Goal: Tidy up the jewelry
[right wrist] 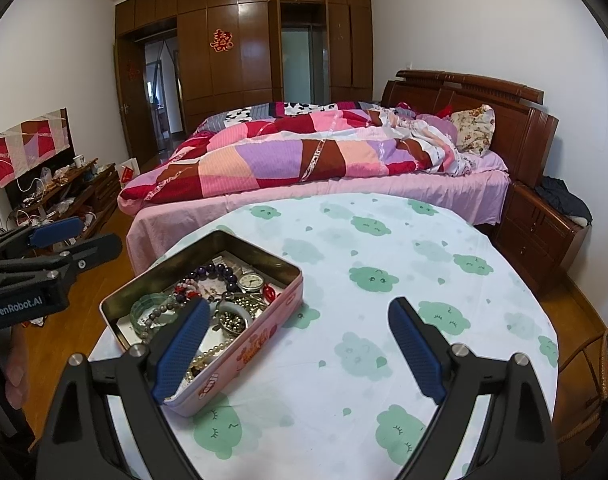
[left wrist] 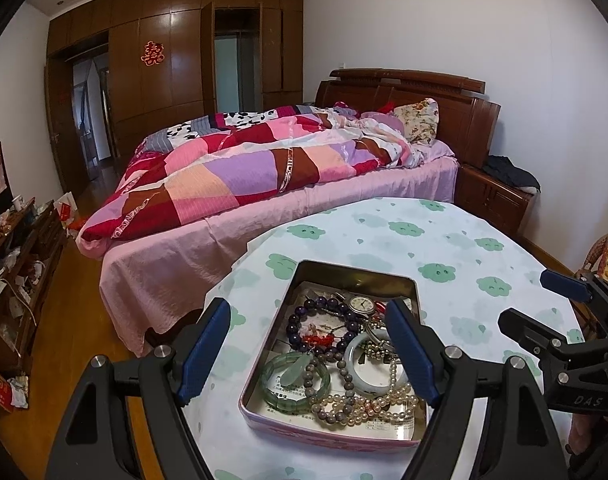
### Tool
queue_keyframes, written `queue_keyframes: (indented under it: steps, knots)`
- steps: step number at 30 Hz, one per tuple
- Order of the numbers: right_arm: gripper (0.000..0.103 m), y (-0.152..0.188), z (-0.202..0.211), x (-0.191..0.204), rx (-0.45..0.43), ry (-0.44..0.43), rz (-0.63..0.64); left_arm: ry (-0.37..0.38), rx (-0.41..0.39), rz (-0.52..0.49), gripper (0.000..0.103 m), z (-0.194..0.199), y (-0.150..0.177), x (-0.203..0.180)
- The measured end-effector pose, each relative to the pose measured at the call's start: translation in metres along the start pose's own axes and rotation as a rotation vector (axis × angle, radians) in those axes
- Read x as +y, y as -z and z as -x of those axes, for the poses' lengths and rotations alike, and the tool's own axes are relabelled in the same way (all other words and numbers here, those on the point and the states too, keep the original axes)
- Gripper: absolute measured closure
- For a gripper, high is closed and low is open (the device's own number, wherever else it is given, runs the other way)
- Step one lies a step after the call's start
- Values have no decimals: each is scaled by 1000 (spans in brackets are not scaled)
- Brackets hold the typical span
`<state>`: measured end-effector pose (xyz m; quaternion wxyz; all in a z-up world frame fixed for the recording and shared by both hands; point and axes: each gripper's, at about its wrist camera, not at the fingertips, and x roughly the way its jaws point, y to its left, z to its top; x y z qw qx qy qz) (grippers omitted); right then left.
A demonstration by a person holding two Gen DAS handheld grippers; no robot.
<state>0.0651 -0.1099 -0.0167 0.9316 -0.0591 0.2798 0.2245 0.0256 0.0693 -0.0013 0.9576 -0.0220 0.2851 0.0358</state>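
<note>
Round cloth-covered table (right wrist: 384, 360); rectangular metal tin (right wrist: 240, 356); beaded bracelets (left wrist: 324, 328).

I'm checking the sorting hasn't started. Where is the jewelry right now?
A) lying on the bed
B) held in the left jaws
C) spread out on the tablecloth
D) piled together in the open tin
D: the bracelets, pearl strand and watch all lie inside the open tin; both grippers are open and empty.

Open pink tin (left wrist: 260, 412) on the table, heaped with tangled bead bracelets, pearls, jade bangle, small watch (left wrist: 362, 304).
</note>
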Motion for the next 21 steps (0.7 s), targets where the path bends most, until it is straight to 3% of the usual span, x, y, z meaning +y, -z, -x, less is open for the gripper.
queue_keyframes:
  steps: [7,21]
  knots:
    - [10,0,0,0,2,0,-2,28,11,31,23,-1,0,5]
    - [8,10,-2,-4,6,7,-7,5,13,11,23,-3,2,0]
